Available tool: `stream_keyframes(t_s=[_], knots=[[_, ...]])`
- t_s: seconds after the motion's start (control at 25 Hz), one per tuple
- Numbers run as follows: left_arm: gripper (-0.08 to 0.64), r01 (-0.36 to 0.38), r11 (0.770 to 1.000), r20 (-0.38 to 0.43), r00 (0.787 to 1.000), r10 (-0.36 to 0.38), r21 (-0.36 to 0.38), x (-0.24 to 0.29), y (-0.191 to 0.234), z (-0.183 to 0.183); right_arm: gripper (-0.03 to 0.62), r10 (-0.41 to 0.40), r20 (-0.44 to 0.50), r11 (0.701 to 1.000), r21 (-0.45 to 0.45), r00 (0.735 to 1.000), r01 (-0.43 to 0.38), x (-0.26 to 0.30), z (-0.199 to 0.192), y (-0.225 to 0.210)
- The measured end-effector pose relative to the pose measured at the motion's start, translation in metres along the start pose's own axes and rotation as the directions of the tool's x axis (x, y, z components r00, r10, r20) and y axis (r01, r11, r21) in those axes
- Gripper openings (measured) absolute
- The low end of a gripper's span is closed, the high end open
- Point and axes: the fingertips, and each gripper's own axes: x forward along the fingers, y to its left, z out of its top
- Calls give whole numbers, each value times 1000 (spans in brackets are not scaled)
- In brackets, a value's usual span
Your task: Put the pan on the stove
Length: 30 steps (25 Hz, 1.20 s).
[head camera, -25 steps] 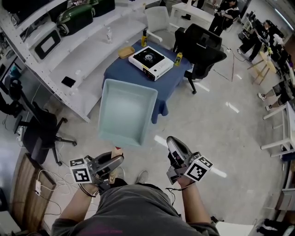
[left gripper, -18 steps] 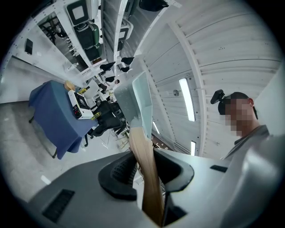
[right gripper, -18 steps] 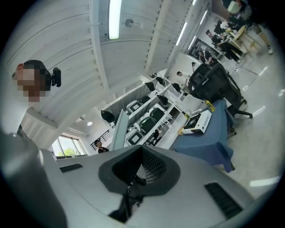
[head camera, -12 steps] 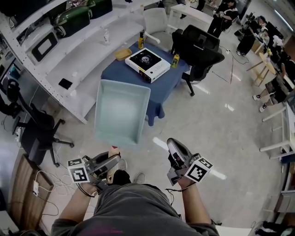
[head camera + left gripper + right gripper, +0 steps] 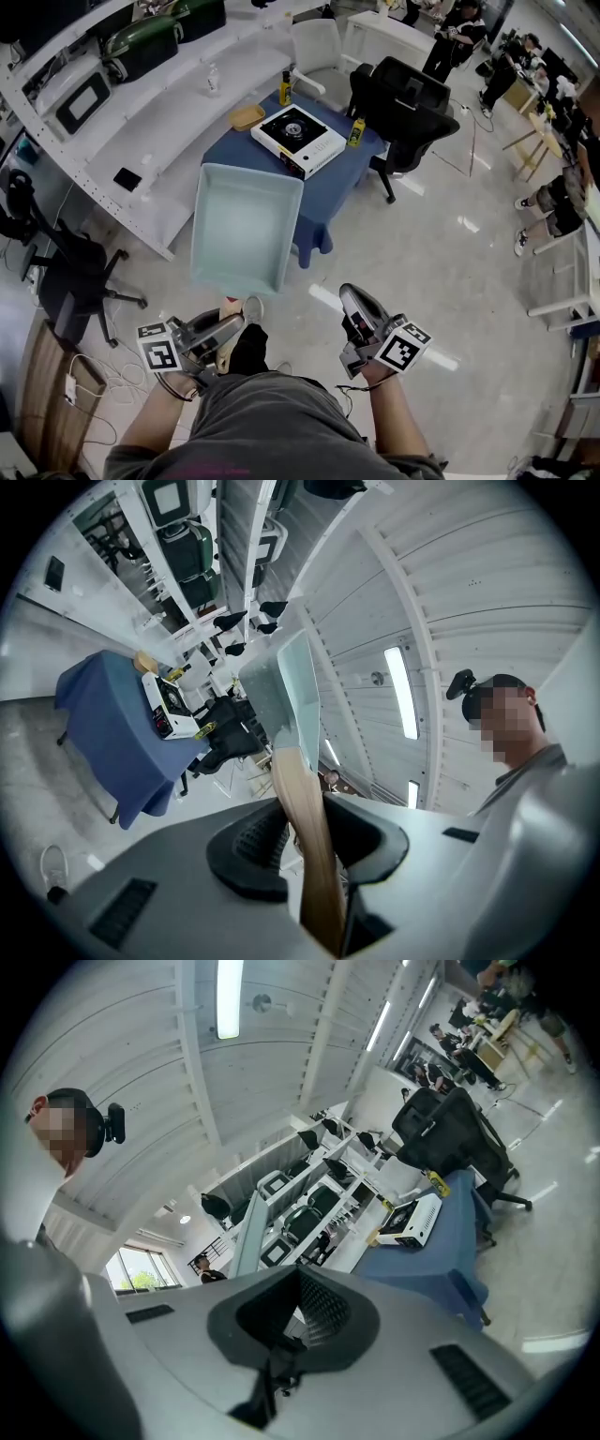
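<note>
Pan (image 5: 246,225) hangs in mid-air ahead of my left tongs (image 5: 242,323), which grip its wooden handle (image 5: 305,827). Its long axis points at the stove (image 5: 298,139) on the blue tabletop (image 5: 328,190), well apart. Right tongs (image 5: 352,292) look closed and empty.

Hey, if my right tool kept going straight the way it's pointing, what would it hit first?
Nothing close. The right tool aims across floor; the blue-clothed table, or the white shelving behind it, probably comes first, though depth is unclear.
</note>
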Motion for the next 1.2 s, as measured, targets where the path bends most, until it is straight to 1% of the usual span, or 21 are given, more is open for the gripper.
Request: stream_keyframes(t_s=[0.24, 0.44, 0.84, 1.2], knots=[[114, 10, 1000, -15, 1000, -10, -9, 19, 31, 28, 3, -16, -6, 1000, 7, 1000, 16, 34, 11, -26], [114, 18, 1000, -34, 999, -19, -23, 32, 64, 61, 3, -34, -4, 999, 15, 999, 35, 76, 22, -44], [115, 19, 998, -85, 996, -24, -61, 48, 147, 145, 3, -83, -25, 996, 38, 996, 84, 187, 41, -80], [115, 36, 997, -143, 989, -45, -63, 61, 206, 220, 2, -133, -25, 989, 55, 991, 135, 269, 60, -103]])
